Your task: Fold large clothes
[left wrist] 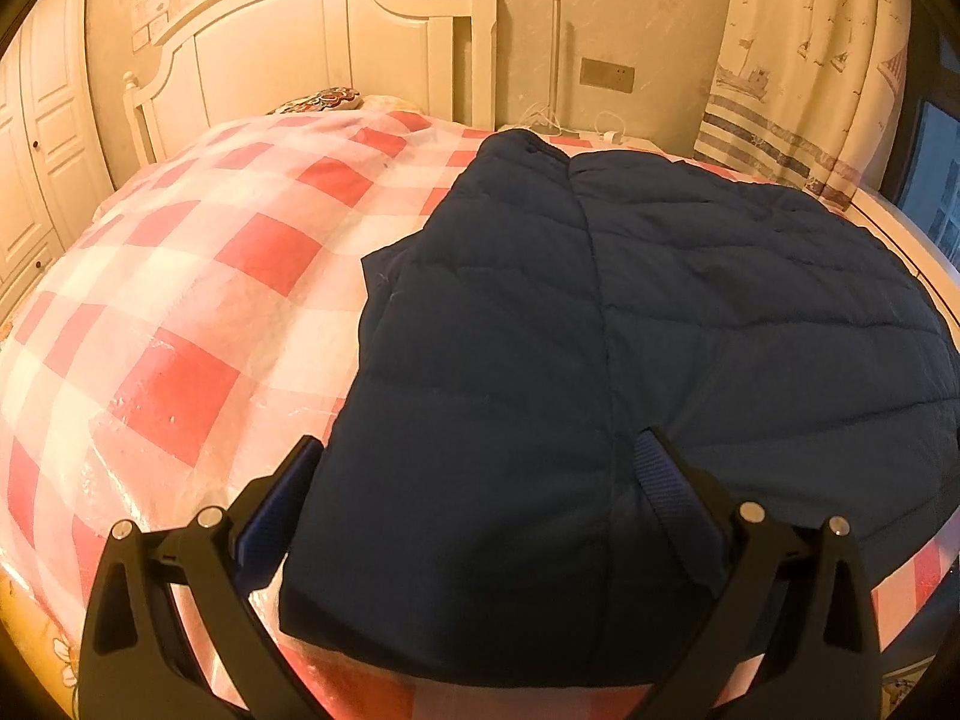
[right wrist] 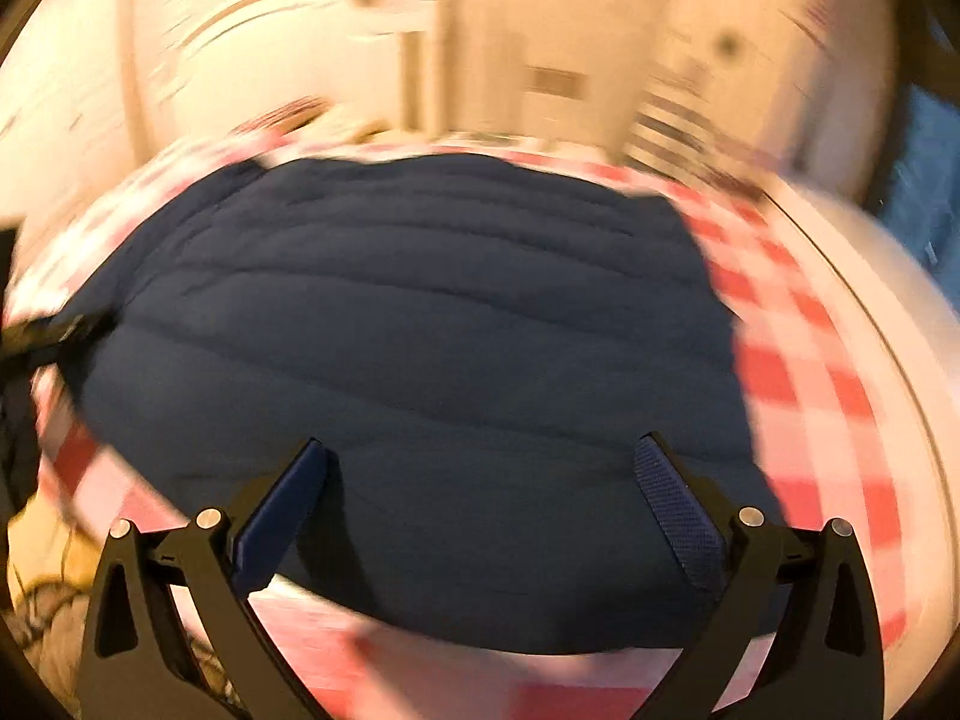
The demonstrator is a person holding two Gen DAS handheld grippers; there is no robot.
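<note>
A dark navy quilted jacket [left wrist: 630, 360] lies folded flat on a bed with a red and white checked cover [left wrist: 198, 300]. In the left wrist view it fills the right half, with a seam running down its middle. My left gripper [left wrist: 480, 450] stands open above the jacket's near left edge, nothing between its fingers. The right wrist view is blurred by motion. There the jacket [right wrist: 420, 330] spreads across the middle of the bed. My right gripper [right wrist: 480, 450] hangs open over the jacket's near edge and holds nothing.
A white wooden headboard [left wrist: 336, 42] stands at the far end, with a patterned pillow [left wrist: 324, 101] below it. White wardrobe doors [left wrist: 42, 138] are on the left, a printed curtain [left wrist: 810, 72] on the right. Checked cover [right wrist: 828, 396] lies bare right of the jacket.
</note>
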